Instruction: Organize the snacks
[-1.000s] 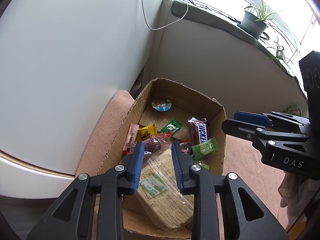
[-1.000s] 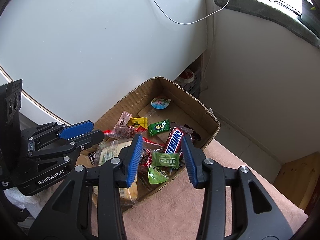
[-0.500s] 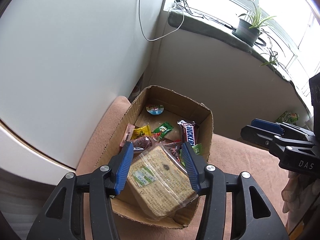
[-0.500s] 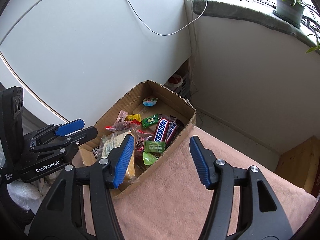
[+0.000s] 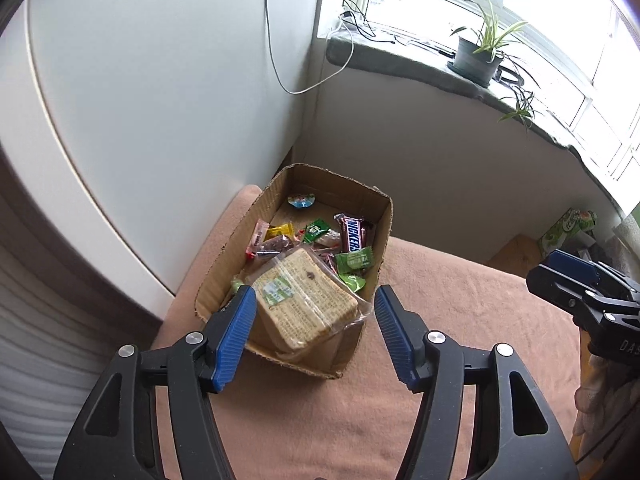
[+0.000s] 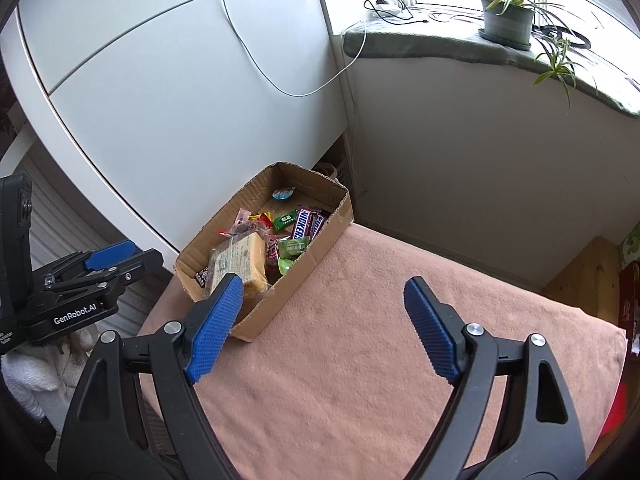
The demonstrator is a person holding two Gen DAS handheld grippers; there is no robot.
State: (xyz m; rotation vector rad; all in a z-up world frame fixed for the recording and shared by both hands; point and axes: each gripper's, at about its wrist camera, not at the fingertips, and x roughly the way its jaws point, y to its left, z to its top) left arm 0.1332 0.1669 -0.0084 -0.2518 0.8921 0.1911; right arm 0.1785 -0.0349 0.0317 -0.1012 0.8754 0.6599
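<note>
cardboard box [image 5: 384,224] of snacks on pink cloth [image 5: 460,308], cracker pack [image 5: 304,300] inside

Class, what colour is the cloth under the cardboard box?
Salmon pink cloth, clearest in the right wrist view.

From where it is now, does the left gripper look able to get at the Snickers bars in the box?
Probably yes. The left gripper, jaws opening and empty, hangs above the open-topped cardboard box. The Snickers bars lie uncovered on top, beyond the wrapped bread.
</note>
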